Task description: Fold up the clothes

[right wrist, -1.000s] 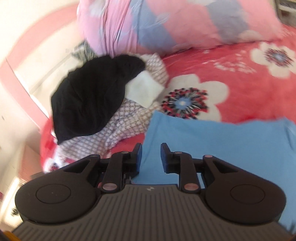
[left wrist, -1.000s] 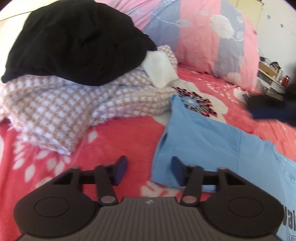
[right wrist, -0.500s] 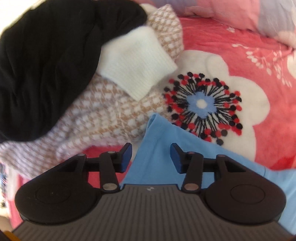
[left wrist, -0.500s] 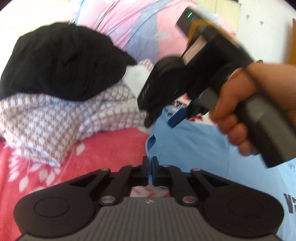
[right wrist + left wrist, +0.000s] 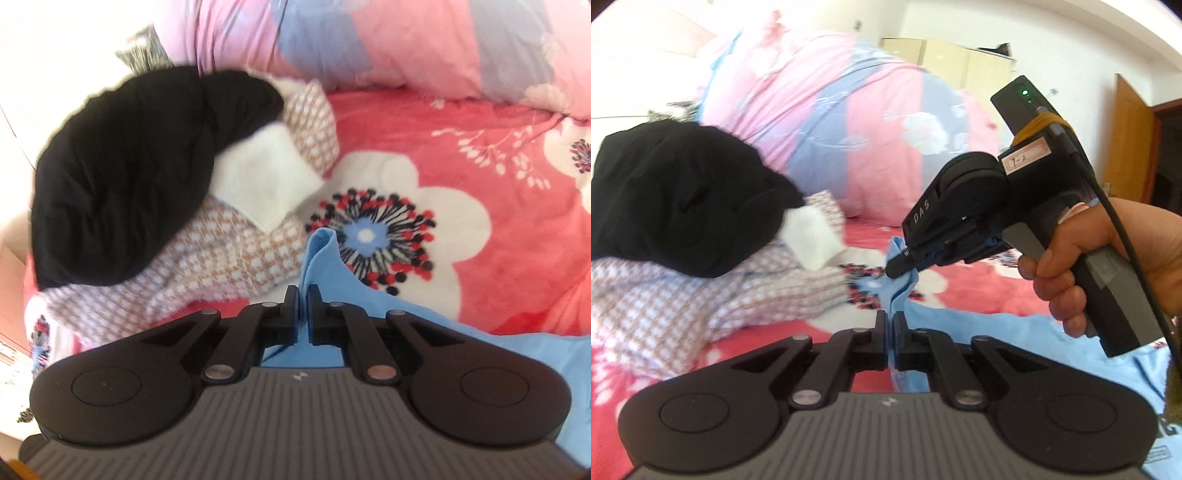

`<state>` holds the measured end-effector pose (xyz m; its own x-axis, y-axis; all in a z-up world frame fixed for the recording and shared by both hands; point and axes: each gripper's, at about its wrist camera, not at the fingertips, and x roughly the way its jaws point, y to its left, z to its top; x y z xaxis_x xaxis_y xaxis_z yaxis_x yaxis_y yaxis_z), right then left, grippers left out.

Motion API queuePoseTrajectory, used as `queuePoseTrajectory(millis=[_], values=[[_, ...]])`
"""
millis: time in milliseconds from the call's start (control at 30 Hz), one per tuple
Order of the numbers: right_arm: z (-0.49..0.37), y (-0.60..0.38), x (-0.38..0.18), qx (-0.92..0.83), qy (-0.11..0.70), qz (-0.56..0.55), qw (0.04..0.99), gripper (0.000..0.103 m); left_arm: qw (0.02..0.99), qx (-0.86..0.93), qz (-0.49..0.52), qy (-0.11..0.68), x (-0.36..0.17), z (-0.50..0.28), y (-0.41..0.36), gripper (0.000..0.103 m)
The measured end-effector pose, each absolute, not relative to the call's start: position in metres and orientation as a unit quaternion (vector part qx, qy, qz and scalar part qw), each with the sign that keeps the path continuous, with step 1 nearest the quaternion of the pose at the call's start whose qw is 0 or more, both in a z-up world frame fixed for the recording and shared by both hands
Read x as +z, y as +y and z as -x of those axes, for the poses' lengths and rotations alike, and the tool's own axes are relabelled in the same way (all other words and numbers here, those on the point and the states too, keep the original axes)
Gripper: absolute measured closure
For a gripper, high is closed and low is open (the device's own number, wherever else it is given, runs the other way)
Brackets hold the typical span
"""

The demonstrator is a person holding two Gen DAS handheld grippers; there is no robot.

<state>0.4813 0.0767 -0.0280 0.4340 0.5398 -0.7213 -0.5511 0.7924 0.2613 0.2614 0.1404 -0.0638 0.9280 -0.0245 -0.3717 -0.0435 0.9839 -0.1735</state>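
Note:
A light blue T-shirt (image 5: 964,328) lies on the red floral bedspread (image 5: 967,284). My left gripper (image 5: 890,321) is shut on the shirt's edge, which rises between its fingers. The right gripper (image 5: 905,267), held by a hand (image 5: 1108,258), is seen from the side in the left wrist view, pinching a bunched corner of the same edge farther from me. In the right wrist view that gripper (image 5: 303,295) is shut on the blue T-shirt (image 5: 369,314), and a fold sticks up beyond its tips.
A pile of clothes sits to the left: a black garment (image 5: 676,195) on a brown-and-white checked one (image 5: 701,295), with a white cuff (image 5: 812,240). A large pink and blue duvet (image 5: 849,140) lies behind. The bedspread (image 5: 498,206) stretches to the right.
Both grippers were open a second ago. The left closed on the shirt's edge first; the right then came in from the right and closed on its corner, lifting it slightly.

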Motion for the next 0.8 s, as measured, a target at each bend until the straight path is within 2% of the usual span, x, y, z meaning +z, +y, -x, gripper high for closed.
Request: queuePoseTrajectory(millis=[367,800], values=[[-0.451,-0.023,-0.015,0.308,0.377,-0.038,0.873,0.1,0.973,-0.103,0.024,0.206,-0.067,-0.258,0.071,0.1],[-0.437,-0.105,-0.075,0.24,0.385,-0.1,0.885,0.1,0.954,-0.134,-0.04,0.264,-0.095,-0.26,0.022,0.1]])
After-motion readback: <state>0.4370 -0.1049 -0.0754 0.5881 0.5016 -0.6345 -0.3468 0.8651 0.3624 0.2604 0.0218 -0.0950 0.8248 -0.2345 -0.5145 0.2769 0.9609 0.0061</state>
